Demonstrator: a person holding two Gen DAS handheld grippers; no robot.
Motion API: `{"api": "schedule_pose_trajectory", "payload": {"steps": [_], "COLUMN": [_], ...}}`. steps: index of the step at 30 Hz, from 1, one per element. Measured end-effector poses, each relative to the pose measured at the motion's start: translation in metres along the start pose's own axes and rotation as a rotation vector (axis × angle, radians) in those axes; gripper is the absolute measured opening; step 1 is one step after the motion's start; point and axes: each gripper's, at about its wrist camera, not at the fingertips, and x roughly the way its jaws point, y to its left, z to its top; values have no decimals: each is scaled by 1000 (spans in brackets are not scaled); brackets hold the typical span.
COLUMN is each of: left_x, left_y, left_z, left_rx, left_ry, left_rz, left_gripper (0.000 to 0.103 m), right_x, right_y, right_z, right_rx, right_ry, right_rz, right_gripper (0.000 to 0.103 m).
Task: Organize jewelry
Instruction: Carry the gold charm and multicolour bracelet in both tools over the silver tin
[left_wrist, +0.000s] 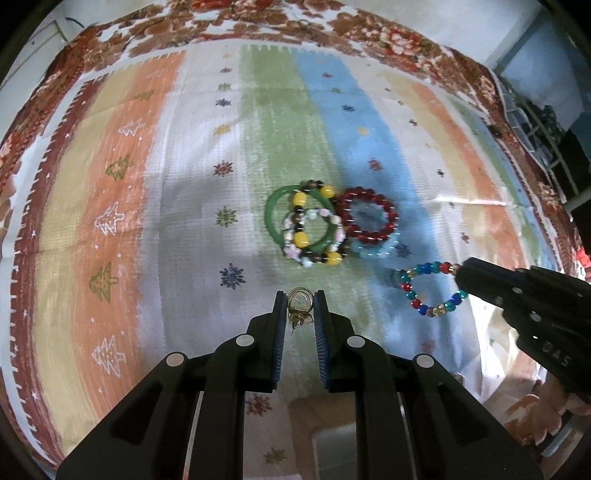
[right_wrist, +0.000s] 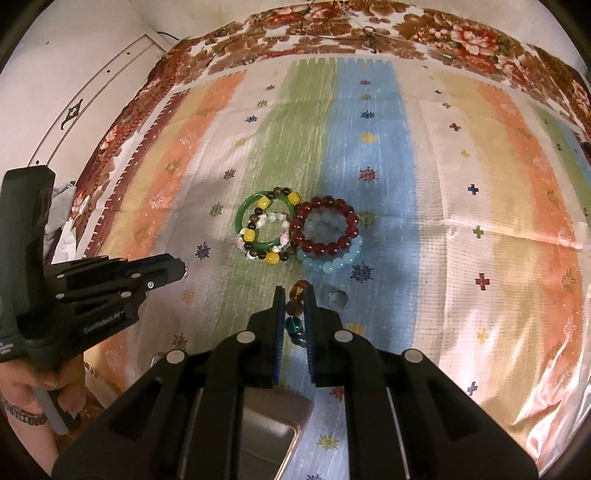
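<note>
Left tool (left_wrist: 300, 304) pinching gold earring (left_wrist: 300, 303), bracelet pile (left_wrist: 314, 229) just beyond

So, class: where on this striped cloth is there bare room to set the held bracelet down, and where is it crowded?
Free: the orange and yellow stripes right of the red bead bracelet, and the grey and orange stripes left of the green bangle. Crowded: the middle, where the bangle, the red bracelet and the pale blue bracelet overlap.

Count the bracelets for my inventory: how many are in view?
6. Four lie together on the cloth: green bangle, yellow-beaded, pastel, red over a light blue one. The sixth, multicolor, hangs from the right tool. Overlap may hide more.
</note>
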Motion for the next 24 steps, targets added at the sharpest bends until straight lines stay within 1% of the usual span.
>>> {"api": "schedule_pose_trajectory", "payload": {"steps": [6, 11, 15, 24], "left_x": [-16, -22, -27, -50], "left_y": [-12, -9, -9, -25], "left_z": [-8, -11, -17, -47], "left_rx": [42, 30, 24, 76], "left_ry": [-35, -52, -57, -99], "left_rz": [-5, -16, -44, -92], "left_gripper": [14, 14, 14, 14], "right_x": [-12, -24, -32, -51], "right_y": [6, 7, 7, 18], "right_z": [-8, -19, -24, -42], "right_rx": [-30, -44, -47, -78], "right_ry": [-22, -53, -74, -108], "right_rz": [-20, -8, 8, 31], "right_gripper": [11, 11, 11, 11]}}
